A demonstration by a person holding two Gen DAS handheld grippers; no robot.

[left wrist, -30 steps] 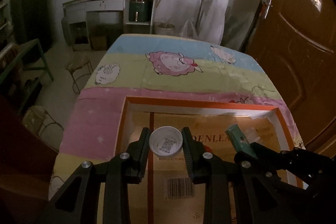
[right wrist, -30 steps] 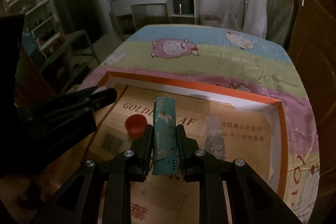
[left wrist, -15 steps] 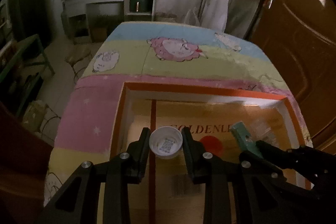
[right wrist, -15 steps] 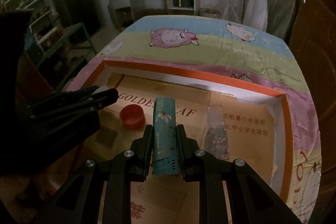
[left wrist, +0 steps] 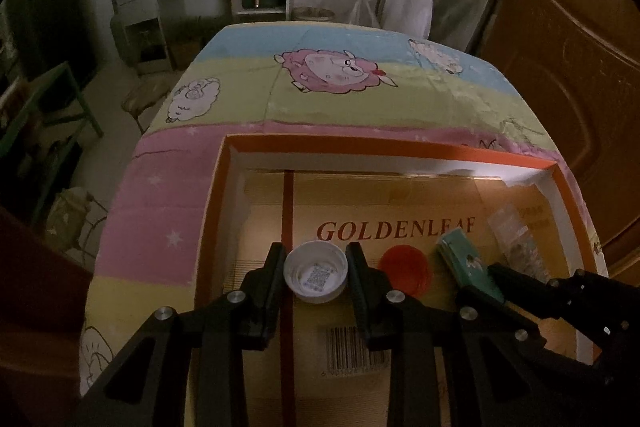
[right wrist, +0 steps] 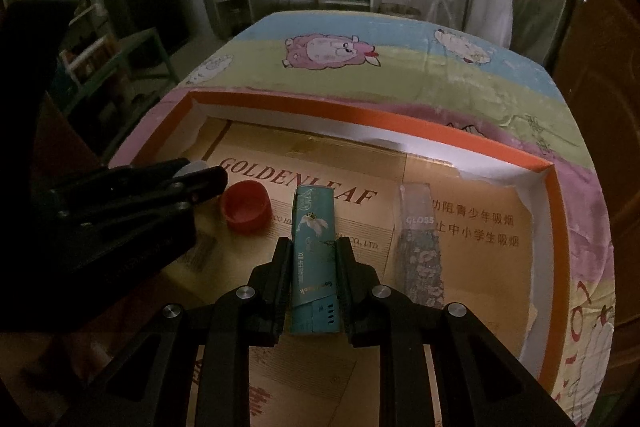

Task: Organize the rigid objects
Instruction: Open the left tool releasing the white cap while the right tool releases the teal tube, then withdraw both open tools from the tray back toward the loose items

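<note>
Over the orange tray (left wrist: pixel 384 149), left of the red cap (left wrist: pixel 405 269), our left gripper (left wrist: pixel 316 269) grips the white cap (left wrist: pixel 315 277); right of it, our right gripper (right wrist: pixel 313 259) clamps the teal box (right wrist: pixel 314 251), long axis pointing away

White cap (left wrist: pixel 316 271), red cap (right wrist: pixel 245 208), teal box (right wrist: pixel 314 259).

The left hand-held gripper (left wrist: pixel 316 269) clamps a white cap (left wrist: pixel 316 271) over the orange-rimmed tray (left wrist: pixel 384 148).

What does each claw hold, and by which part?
Left claw: white bottle cap, gripped across its rim. Right claw: teal box, gripped by its long sides.
</note>
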